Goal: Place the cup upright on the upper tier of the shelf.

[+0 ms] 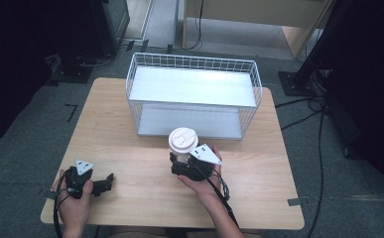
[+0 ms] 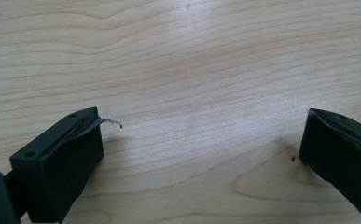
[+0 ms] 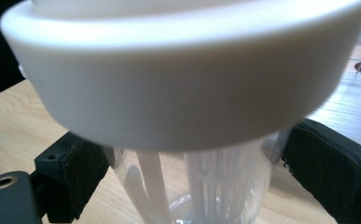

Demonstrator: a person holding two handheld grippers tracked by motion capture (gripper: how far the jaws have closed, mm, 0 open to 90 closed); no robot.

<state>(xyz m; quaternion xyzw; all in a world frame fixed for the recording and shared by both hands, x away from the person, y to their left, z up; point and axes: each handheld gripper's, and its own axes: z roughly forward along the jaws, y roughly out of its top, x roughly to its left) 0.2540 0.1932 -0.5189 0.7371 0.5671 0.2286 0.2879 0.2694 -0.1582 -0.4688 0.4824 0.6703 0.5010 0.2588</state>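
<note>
A clear plastic cup (image 1: 182,144) with a white lid (image 3: 183,79) stands upright just in front of the wire basket (image 1: 192,61). My right gripper (image 1: 182,162) is shut on its clear body below the lid; in the right gripper view the black pads (image 3: 71,177) press the cup (image 3: 215,182) from both sides. The left gripper (image 1: 106,182) lies low over the table's near left part, held in a hand. In the left gripper view it (image 2: 202,120) stands open with bare wood between the jaws.
The white two-level wire basket stands at the far middle of the wooden table (image 1: 130,158), its open front facing me. Black stands and cables (image 1: 318,114) lie on the floor around the table.
</note>
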